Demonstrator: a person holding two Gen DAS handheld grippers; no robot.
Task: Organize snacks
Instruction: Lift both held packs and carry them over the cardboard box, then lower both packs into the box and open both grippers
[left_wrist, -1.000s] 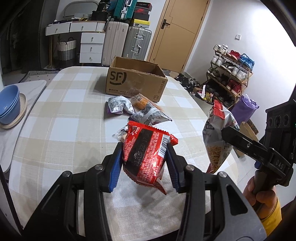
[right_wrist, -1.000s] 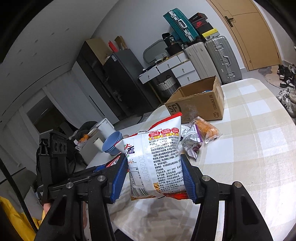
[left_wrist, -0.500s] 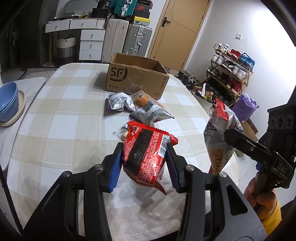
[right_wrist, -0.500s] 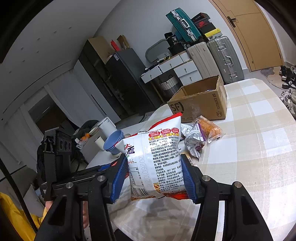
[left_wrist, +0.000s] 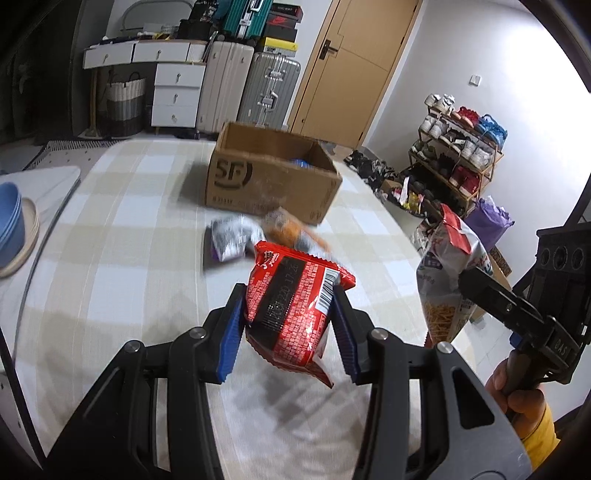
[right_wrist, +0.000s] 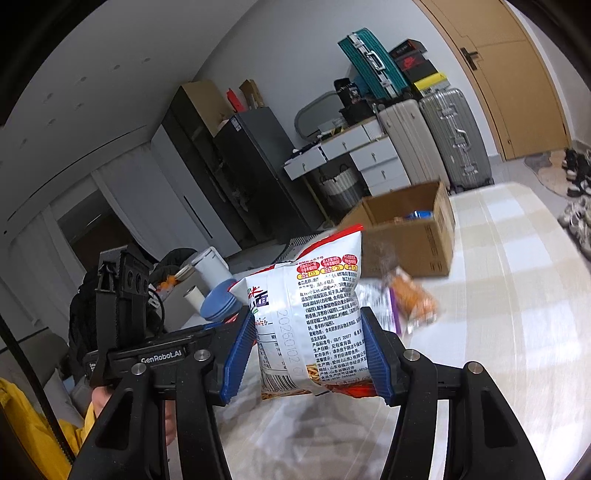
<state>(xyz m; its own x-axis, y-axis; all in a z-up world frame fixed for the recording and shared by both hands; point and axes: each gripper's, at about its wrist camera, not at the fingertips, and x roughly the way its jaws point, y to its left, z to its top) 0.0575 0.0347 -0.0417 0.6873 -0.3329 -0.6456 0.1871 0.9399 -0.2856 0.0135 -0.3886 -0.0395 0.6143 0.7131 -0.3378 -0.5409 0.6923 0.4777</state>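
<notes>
Two loose packets (left_wrist: 236, 240) before the box (left_wrist: 269, 181); each tool pinching a snack bag.

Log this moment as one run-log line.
left gripper: shut on red snack bag | right gripper: shut on white snack bag | cardboard box: open

Red packet (left_wrist: 291, 306) and white packet (right_wrist: 314, 325) aloft before open carton (left_wrist: 273, 181)

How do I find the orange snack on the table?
Find the brown cardboard box on the checked tablecloth. Just in front of its near right corner lies the small orange snack packet, beside a silver-and-purple packet. It is the only orange one.
</notes>
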